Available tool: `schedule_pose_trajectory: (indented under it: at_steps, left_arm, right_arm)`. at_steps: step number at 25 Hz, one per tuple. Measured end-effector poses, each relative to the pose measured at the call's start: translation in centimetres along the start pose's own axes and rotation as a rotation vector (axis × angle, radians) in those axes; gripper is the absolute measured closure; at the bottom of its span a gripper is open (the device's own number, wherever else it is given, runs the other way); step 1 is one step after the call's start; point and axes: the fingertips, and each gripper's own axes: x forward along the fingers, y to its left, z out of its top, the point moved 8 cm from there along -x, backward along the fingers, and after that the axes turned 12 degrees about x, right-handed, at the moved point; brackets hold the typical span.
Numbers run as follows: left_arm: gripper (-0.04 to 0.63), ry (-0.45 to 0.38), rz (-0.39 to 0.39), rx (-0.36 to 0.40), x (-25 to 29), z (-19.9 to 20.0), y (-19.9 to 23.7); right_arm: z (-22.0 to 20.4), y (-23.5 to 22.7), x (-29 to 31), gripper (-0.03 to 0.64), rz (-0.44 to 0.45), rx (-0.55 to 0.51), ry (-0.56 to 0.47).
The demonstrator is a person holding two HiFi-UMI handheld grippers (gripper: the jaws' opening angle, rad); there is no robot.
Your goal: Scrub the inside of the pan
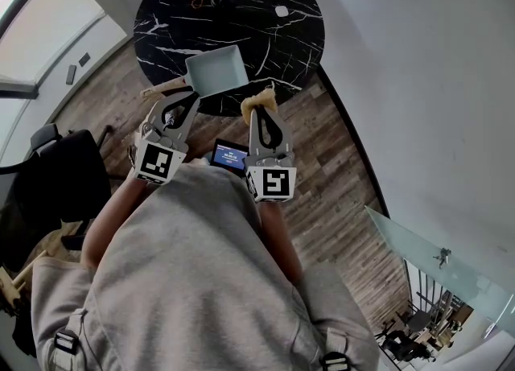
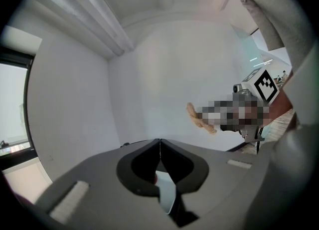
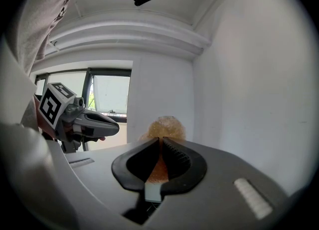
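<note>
Pan [image 1: 216, 70] at the near edge of the round table [image 1: 177, 23], its near left corner between the closed jaws of the left gripper [image 1: 190, 96]. Scrubber [image 1: 259, 102] just right of the pan, clamped in the right gripper [image 1: 259, 116]. Small screen [image 1: 230, 154] between the two grippers (nearer the person). Chair [image 1: 56, 172] stands left of the table.

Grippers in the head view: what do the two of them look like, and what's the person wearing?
Both the left gripper and the right gripper have grey bodies with black, loop-shaped jaws. Each carries a white cube printed with black square markers. The person wears a grey top.
</note>
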Motion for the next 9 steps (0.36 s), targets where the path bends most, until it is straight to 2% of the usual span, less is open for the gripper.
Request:
schedule_pose_trajectory:
  at_steps: [9]
  left_arm:
    - [0.591, 0.002, -0.029, -0.011, 1.1, 1.1, -1.9]
  right_arm:
    - [-0.3, -1.4, -1.5, 0.584, 0.005, 0.007, -0.010]
